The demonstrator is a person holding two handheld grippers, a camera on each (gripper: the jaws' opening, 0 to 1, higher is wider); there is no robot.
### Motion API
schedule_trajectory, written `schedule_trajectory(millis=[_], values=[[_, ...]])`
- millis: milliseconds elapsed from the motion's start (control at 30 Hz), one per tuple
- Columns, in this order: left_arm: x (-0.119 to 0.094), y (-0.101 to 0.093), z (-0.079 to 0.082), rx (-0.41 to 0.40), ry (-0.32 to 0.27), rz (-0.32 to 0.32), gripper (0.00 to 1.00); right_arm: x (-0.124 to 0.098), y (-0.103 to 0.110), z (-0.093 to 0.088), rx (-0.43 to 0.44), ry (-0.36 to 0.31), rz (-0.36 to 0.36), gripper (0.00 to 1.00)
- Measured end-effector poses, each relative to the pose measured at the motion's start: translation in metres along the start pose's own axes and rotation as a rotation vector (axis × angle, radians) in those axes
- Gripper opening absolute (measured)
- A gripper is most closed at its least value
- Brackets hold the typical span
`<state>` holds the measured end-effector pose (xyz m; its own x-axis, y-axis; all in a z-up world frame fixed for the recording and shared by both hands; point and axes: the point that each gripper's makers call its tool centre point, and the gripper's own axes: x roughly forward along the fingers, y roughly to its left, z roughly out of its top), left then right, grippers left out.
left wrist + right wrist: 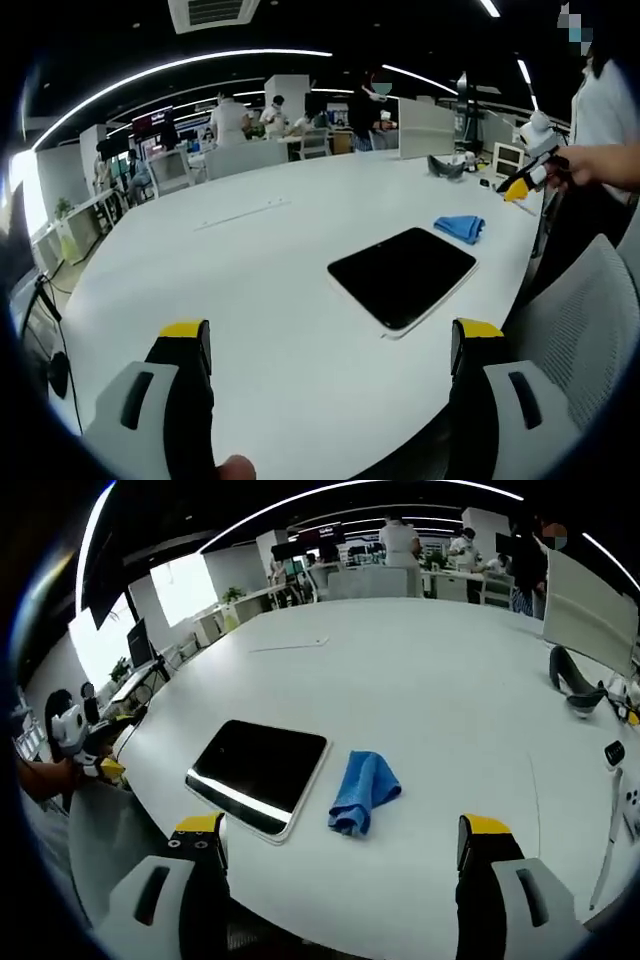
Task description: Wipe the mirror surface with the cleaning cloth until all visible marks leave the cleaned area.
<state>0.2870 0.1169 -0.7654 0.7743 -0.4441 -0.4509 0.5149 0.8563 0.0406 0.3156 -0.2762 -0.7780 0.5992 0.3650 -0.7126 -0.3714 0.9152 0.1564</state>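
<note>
While both hand-held grippers (330,345) (342,840) gape empty, mirror (258,773) and blue cloth (364,791) lie on the white office table (430,690).

Two handheld grippers with black jaws, yellow tips and pale grey housings.

In the left gripper view, the left gripper (330,345) is seen as two black jaws capped with yellow pads, each mounted on a rounded pale grey housing marked by a dark oval slot. The right gripper (520,185) is seen at the far right of that view as a white body with a black and yellow tip, beside a white short-sleeved top. In the right gripper view, the right gripper (340,838) is built alike: black jaws, yellow caps, grey slotted housings.
</note>
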Motion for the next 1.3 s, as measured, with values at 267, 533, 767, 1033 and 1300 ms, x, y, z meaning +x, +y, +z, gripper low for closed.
schedule_trajectory(millis=[267,533,767,1033,1300], values=[[0.000,0.000,0.000,-0.003,-0.001,-0.003,0.99,0.015,-0.009,0.025,-0.022,0.044,-0.002,0.92],[0.000,0.002,-0.002,0.001,0.007,0.000,0.99,0.028,-0.018,0.039,0.013,0.111,0.000,0.90],[0.001,0.004,-0.004,0.007,0.010,0.003,0.99,0.036,-0.019,0.049,0.005,0.133,-0.003,0.85],[0.001,0.005,-0.006,0.004,0.017,0.004,0.98,0.056,-0.022,0.034,0.016,0.152,-0.007,0.74],[0.002,0.005,-0.009,0.007,0.030,0.001,0.98,0.082,-0.021,0.014,0.049,0.163,-0.010,0.53]])
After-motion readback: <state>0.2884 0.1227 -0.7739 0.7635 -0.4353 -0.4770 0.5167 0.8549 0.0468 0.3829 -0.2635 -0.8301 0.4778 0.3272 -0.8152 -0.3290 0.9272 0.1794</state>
